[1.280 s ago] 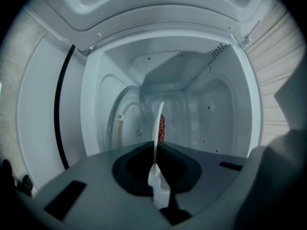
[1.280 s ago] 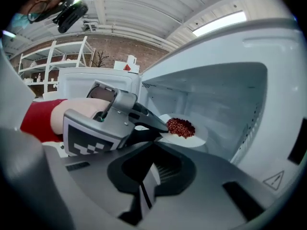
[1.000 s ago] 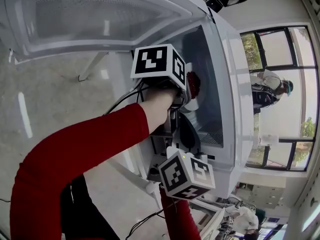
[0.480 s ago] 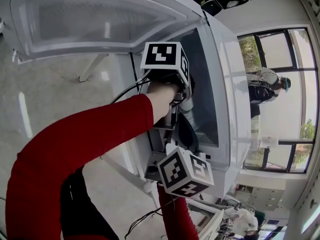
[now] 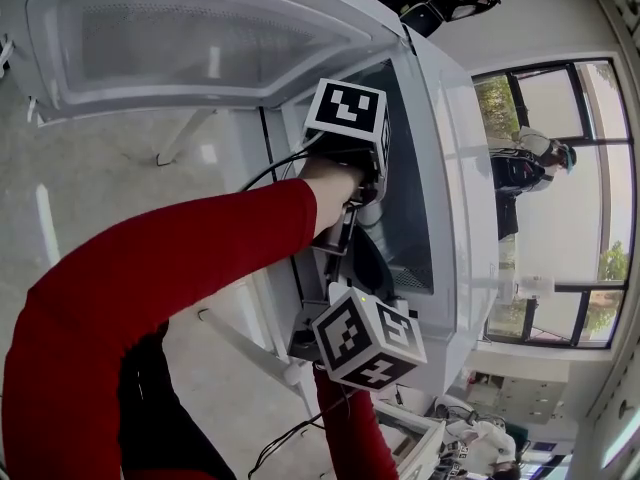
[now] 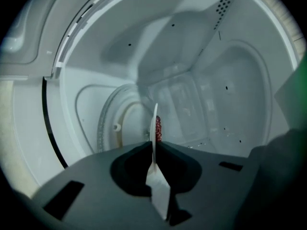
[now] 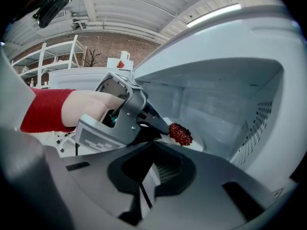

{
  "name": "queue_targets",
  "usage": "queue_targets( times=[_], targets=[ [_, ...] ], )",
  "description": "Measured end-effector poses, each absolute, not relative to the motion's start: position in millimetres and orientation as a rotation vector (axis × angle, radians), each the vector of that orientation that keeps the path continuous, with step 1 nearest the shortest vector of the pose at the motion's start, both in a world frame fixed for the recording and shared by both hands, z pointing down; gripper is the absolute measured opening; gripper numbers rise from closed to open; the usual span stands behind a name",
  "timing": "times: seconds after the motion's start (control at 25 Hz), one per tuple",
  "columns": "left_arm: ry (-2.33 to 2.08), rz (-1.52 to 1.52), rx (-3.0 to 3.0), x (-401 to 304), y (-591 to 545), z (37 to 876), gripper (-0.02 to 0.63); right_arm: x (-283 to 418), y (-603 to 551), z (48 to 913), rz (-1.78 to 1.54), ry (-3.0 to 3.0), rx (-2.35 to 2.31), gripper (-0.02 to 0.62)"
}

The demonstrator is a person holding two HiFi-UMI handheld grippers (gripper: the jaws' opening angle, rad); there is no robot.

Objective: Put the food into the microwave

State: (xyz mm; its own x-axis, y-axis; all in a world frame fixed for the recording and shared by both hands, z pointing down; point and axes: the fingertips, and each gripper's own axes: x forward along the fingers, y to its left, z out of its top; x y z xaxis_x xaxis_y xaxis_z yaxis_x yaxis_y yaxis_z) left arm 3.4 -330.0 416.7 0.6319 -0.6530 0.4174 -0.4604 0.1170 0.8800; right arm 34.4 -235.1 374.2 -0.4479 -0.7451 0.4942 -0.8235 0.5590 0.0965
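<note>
— Where's the food?
— A red, grainy lump [image 7: 180,133] on a thin white plate [image 6: 155,121], inside the smooth white microwave [image 5: 455,168]. The left gripper [image 6: 154,147] clamps the plate's rim.
— The other claw?
— The right gripper [image 7: 145,188] is pinched together, empty. Pale grey floor [image 5: 100,198], perhaps concrete; brick wall [image 7: 110,47] behind
</note>
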Motion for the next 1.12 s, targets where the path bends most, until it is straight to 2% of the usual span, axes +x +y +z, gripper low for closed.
queue_targets(
  times=[0.28,0.52,1.12],
  targets=[
    [-1.049,-0.075,1.617,1.7,-342.4,416.5,0.022,38.1,-238.0,372.6,0.233,-2.328,1.269,0.013],
    [-1.135,0.047,1.748,-4.7,-343.6,415.0,0.062,31.4,-238.0,371.6,0.201,-2.326,1.256,0.014],
    [-1.300,0.269,1.936,-8.8,-344.0,413.8,0.101,30.3,-241.1,370.1,0.189,-2.326,1.241,0.014]
  ],
)
